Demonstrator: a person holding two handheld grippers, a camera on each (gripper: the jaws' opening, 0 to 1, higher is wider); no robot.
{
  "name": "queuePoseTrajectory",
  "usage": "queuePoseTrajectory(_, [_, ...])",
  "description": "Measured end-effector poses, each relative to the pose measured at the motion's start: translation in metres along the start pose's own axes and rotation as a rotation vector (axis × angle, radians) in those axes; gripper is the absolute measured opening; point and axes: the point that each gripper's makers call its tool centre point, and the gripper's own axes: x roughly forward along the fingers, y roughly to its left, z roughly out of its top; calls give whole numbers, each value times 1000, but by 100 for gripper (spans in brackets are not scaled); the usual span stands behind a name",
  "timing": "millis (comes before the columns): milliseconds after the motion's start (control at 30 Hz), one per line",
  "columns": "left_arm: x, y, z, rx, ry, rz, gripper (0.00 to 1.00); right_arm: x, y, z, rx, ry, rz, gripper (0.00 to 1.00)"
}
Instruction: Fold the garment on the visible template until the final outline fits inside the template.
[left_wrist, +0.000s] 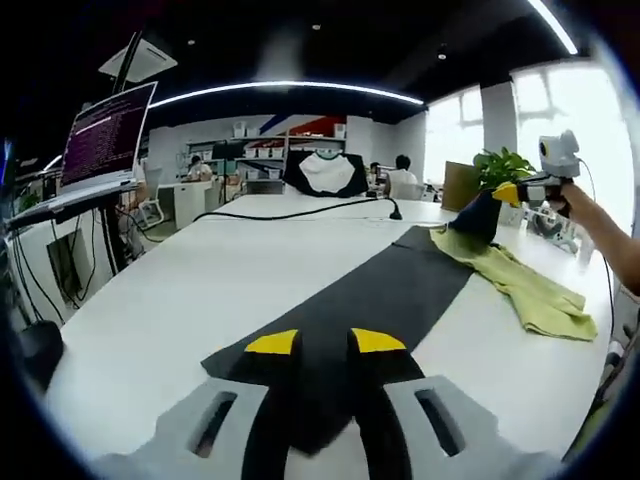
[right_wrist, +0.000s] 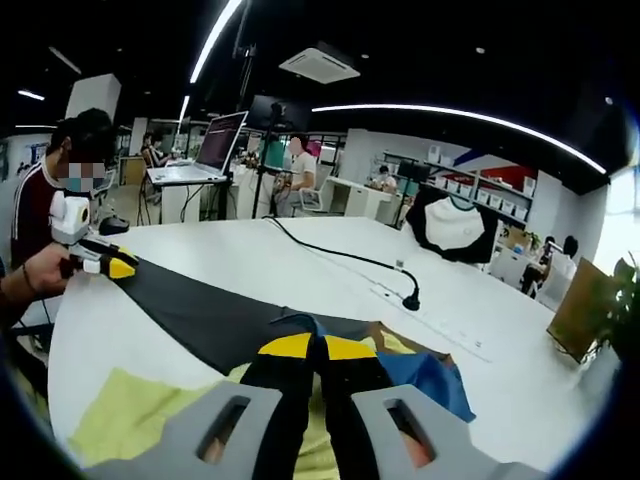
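A: Left gripper view first. Left gripper (left_wrist: 325, 345) sits at the near end of the garment (left_wrist: 385, 290), a long dark strip stretched across the white table (left_wrist: 180, 300) toward the far right side. Yellow-tipped jaws nearly together, dark fabric running between them. Looks pinched, gap is slim.

B: Other end?

A: Right gripper (left_wrist: 512, 192) holds the far end lifted just above the table's right edge, person's hand behind it. Yellow-green part of the garment (left_wrist: 535, 290) lies bunched beside the strip, toward that edge. Black cable (left_wrist: 300, 212) crosses the far half of the table, apart from the cloth.

B: Right gripper view?

A: Right gripper (right_wrist: 318, 348) jaws close together over a wad of dark, blue and yellow-green cloth (right_wrist: 420, 375). Reads as clamped on the garment. The dark strip (right_wrist: 200, 315) runs off to the left gripper (right_wrist: 112, 268) near the table's left edge, tips closed on the fabric end.

B: Template?

A: Can't pick out any outline on the table in either view.

B: Step?

A: My read: garment stretched between both grippers, mid-fold or smoothing. Far from final, the yellow-green part is crumpled. Next move needs both ends carried together, kept taut, laid flat, clear of the cable.
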Motion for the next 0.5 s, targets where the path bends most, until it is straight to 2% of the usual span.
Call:
queuePoseTrajectory(67, [3,8,-5,12,30,38,19,0,-1,-1,20,7,18,0])
queuePoseTrajectory(100, [4,12,-10,43,69,59,18,0,-1,0,32,2,28,0])
queuePoseTrajectory(200, [6,12,-13,10,73,52,12,-3,-8,1,28,-1,4,0])
queuePoseTrajectory(233, [7,14,-10,3,50,51,10,-4,-12,1,29,0,-2,0])
queuePoseTrajectory(267, [6,15,-13,-15,70,61,9,-6,-14,2,44,-1,-1,0])
queuePoseTrajectory(300, [6,17,-13,-5,70,69,6,-8,-16,3,83,-12,3,0])
queuePoseTrajectory(367, [8,23,-13,28,76,114,1,-11,-22,4,89,-19,-6,0])
queuePoseTrajectory(400, [9,21,-13,72,79,101,1,-11,-25,4,96,-18,-13,0])
queuePoseTrajectory(500, [8,20,-14,69,85,115,1,-12,-31,2,104,-15,-22,0])
